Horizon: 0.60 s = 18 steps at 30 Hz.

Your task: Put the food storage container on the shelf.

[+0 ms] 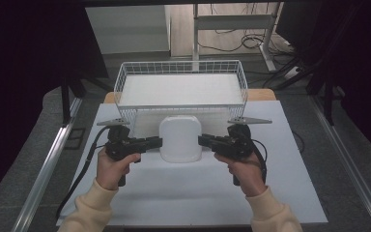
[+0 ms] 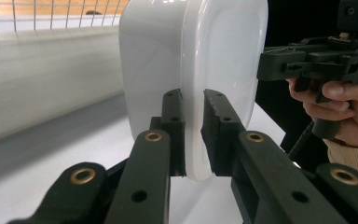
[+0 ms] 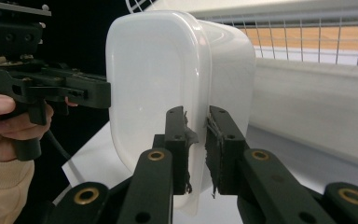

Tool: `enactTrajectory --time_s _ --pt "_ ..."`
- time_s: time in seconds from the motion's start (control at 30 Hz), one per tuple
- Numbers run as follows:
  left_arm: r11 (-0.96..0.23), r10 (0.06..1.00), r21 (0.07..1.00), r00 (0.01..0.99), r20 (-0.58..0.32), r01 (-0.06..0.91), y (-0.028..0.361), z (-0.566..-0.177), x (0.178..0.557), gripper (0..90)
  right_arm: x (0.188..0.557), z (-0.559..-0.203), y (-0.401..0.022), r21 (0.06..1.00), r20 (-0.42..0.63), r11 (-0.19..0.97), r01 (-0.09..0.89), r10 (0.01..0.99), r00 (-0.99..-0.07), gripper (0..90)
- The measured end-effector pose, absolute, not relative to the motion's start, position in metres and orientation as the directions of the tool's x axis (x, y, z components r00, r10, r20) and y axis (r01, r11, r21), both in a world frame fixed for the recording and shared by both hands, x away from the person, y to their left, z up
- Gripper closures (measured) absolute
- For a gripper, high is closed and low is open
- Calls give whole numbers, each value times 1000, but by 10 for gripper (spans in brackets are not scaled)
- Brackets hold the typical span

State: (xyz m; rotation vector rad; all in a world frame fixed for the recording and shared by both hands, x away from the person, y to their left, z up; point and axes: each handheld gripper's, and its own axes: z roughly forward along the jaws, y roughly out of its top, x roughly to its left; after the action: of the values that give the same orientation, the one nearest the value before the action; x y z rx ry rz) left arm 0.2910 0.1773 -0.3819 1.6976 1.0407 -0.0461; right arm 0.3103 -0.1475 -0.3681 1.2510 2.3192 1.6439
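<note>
White worktop (image 1: 183, 188) under the high view: we see a white lidded container (image 1: 180, 138) just before the wire basket (image 1: 180, 72), left gripper (image 1: 155, 142) and right gripper (image 1: 204, 140) on its sides, forearms level; not yet lifted, we judge. Left gripper view: jaws clamp its rim. Right gripper view: same, opposite edge pinched.

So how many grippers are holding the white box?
2. The left gripper pinches the box's left rim, and the right gripper pinches its right rim, in front of the basket.
</note>
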Motion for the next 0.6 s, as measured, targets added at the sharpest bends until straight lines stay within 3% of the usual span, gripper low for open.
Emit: enactTrajectory --time_s 0.6 --pt "-18 614 784 625 -482 621 187 -331 327 792 345 -319 -140 831 379 117 544 597 -707 798"
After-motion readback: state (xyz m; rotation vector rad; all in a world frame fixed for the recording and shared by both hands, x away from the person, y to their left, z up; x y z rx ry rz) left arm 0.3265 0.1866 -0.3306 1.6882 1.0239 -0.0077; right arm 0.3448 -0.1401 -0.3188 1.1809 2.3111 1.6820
